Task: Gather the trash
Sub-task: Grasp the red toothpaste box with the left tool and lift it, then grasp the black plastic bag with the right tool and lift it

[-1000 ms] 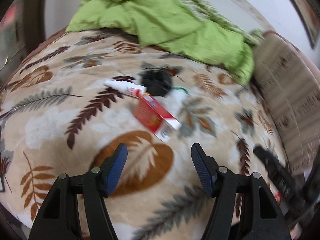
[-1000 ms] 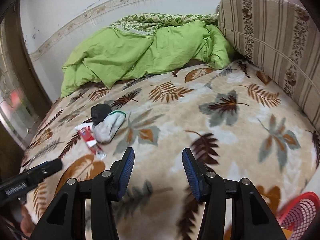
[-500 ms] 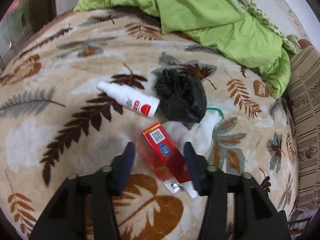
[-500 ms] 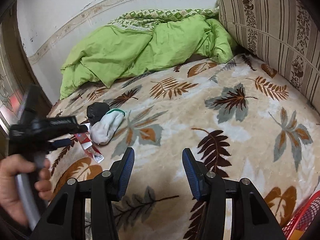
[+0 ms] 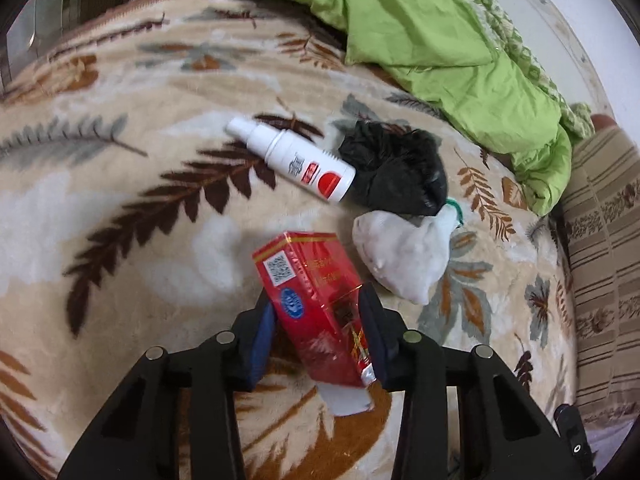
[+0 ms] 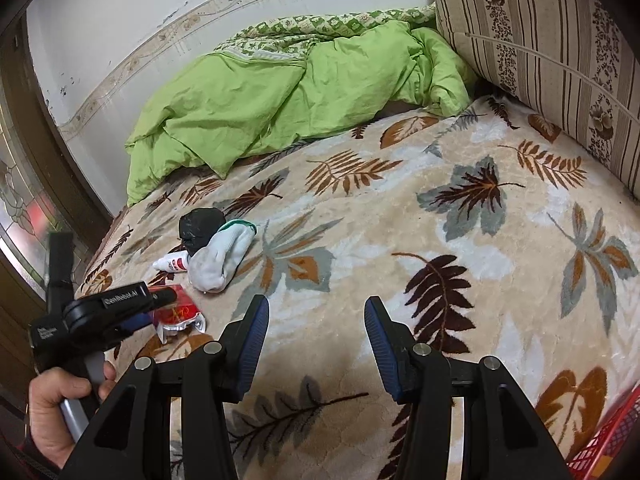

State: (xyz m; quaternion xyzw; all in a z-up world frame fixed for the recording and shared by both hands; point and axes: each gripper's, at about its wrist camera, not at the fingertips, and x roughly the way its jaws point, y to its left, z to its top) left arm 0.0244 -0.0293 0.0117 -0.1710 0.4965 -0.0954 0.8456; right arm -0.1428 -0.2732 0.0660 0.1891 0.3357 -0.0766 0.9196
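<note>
My left gripper is shut on a red cigarette-style pack, both pads against its sides, low over the leaf-print blanket. Beyond it lie a white spray bottle with a red label, a crumpled black bag and a white sock. In the right wrist view the left gripper holds the red pack at the left; the bottle, black bag and sock lie behind it. My right gripper is open and empty above the blanket.
A green quilt is bunched at the back of the bed by the wall. A striped cushion stands at the right. A red mesh basket shows at the lower right corner. A dark door frame is at the left.
My left gripper moved forward and down onto the red pack and closed on it. The right gripper stayed open and barely moved.
</note>
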